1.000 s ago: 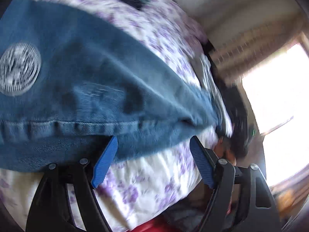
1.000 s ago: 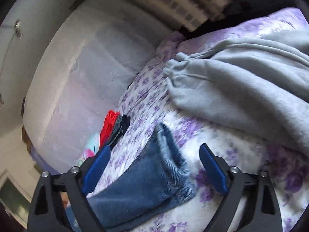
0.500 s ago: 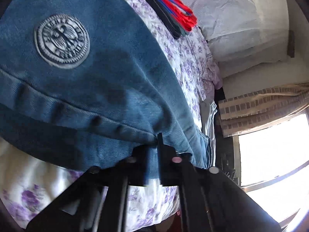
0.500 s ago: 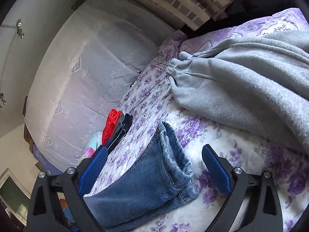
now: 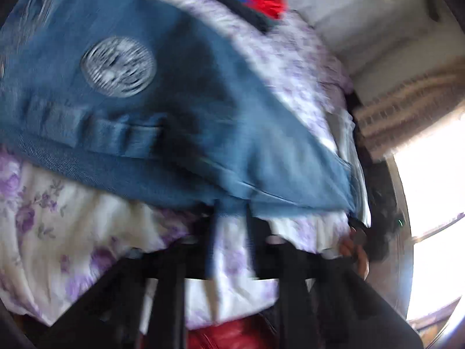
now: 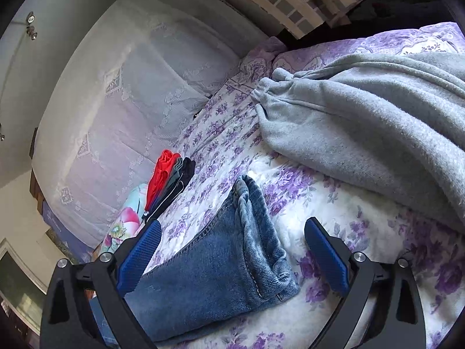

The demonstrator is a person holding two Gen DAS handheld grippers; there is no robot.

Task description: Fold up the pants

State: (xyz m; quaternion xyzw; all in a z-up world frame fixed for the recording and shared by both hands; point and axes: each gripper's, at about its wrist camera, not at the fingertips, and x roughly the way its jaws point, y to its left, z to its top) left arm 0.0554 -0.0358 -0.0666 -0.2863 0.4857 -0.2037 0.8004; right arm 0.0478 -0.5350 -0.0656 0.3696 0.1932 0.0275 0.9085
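Note:
Blue jeans (image 5: 162, 122) with a round pale patch lie on the floral bedspread (image 5: 58, 232). The left wrist view is blurred by motion. My left gripper (image 5: 231, 212) is shut on the jeans' near edge, with a tab of denim between its narrow-set fingers. In the right wrist view the jeans' leg end (image 6: 232, 261) lies bunched between the fingers of my right gripper (image 6: 232, 250), which is open and just above it, not touching.
Grey sweatpants (image 6: 377, 133) lie on the bed at the right. A folded stack of red and dark clothes (image 6: 168, 180) sits near the white lace-covered headboard (image 6: 116, 122). A bright window (image 5: 430, 203) is at the bed's far side.
My left gripper closed on the jeans' edge and is now moving with it, blurring the view. My right gripper moved slightly closer over the leg end and stays open.

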